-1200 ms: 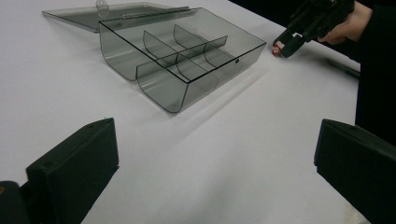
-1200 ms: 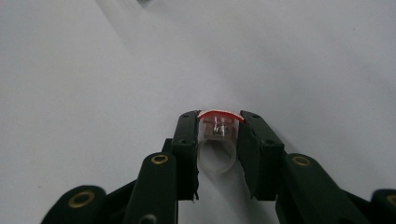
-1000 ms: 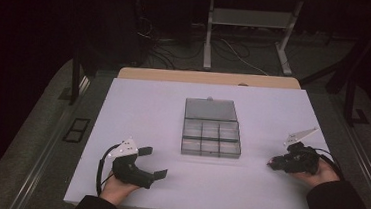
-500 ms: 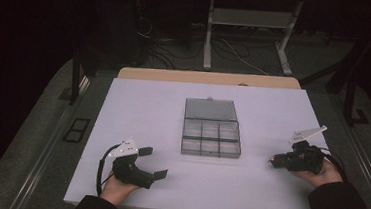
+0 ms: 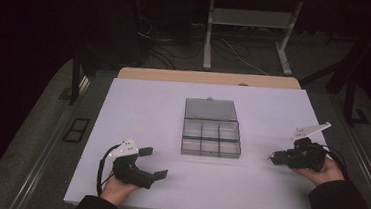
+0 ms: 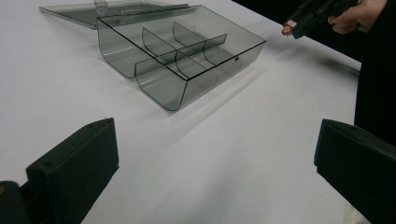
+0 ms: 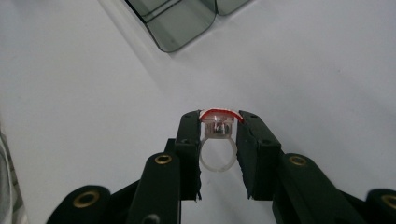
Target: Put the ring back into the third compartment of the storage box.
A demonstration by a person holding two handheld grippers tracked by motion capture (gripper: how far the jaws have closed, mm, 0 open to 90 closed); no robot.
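Here, right tool point(image 7: 219, 122) clenched on ring point(image 7: 216, 140), left tool point(image 6: 210, 168) released, no legible txt.

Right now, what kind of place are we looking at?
Probably a lab or data-recording workstation, not a home: a bare white table with one clear compartment box, handheld grippers with trailing cables, and loose cabling around equipment stands on the dark floor behind.
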